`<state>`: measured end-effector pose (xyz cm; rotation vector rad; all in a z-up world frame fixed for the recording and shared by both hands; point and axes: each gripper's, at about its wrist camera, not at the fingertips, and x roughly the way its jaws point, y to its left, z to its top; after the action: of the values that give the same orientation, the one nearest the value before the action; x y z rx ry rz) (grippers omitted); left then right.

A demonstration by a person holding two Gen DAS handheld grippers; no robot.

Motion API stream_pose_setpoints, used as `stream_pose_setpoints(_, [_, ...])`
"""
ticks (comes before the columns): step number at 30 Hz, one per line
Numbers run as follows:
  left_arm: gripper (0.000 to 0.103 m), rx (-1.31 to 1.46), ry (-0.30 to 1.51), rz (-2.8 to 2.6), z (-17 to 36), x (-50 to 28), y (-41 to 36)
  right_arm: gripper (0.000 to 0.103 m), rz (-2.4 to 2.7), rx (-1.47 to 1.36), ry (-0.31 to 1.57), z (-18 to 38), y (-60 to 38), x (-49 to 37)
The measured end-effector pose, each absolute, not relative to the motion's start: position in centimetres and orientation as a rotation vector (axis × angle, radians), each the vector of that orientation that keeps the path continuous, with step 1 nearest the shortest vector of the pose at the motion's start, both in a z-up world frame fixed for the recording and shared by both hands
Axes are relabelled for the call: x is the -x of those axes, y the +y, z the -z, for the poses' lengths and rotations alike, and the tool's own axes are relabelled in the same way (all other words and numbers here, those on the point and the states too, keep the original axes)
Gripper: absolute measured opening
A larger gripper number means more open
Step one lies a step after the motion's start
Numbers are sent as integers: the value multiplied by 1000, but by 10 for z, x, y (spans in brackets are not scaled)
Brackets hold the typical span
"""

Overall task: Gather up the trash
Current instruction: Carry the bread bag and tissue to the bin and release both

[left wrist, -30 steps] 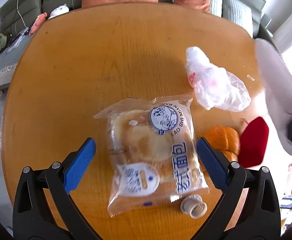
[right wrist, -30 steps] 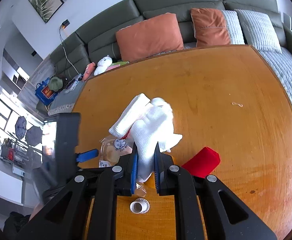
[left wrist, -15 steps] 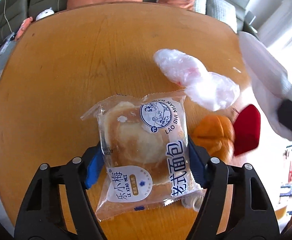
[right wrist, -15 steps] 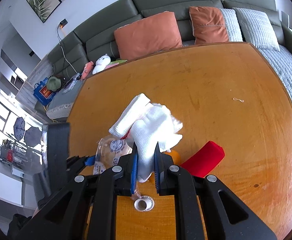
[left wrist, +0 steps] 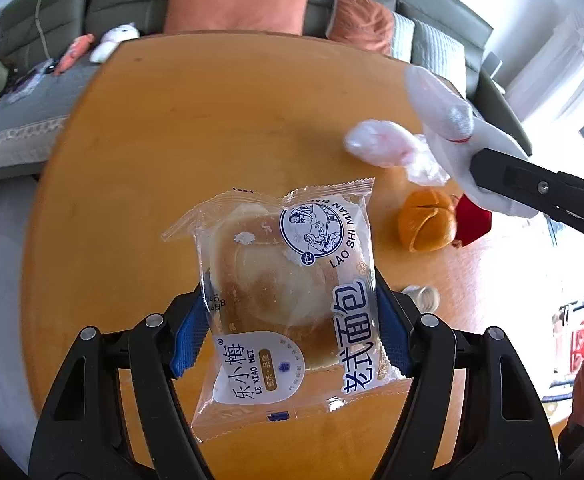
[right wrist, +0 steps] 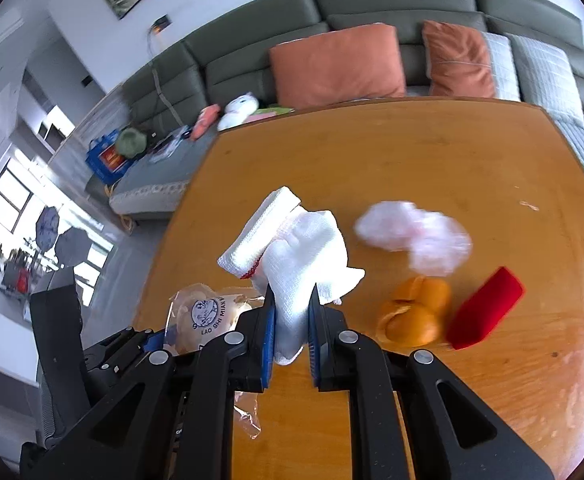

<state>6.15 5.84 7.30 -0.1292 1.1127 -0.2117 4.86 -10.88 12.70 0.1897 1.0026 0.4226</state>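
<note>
My left gripper [left wrist: 288, 332] is shut on a clear packaged bread bun [left wrist: 288, 288] with blue Chinese print and holds it above the round wooden table [left wrist: 172, 152]. The bun also shows in the right wrist view [right wrist: 204, 316]. My right gripper [right wrist: 291, 332] is shut on a white knitted glove [right wrist: 296, 264], which hangs up out of the jaws; the glove also shows in the left wrist view [left wrist: 448, 120]. A crumpled clear plastic bag [right wrist: 412, 236] lies on the table beyond the glove.
An orange peel [right wrist: 416, 312] and a red box [right wrist: 486, 308] lie on the table to the right. A small white cap [left wrist: 422, 296] lies by the bun. A grey-green sofa with orange cushions [right wrist: 336, 64] stands behind the table.
My left gripper has closed on the bread bun and lifted it off the table. My right gripper, still holding the glove, has shifted so the plastic bag and orange peel come into view.
</note>
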Motion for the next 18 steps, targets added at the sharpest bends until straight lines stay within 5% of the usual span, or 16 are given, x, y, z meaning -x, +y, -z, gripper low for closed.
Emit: stream_pose_setpoints(18, [70,274,1057,-72,-76,25,230,15,-707,-22,1071,-121,78,10])
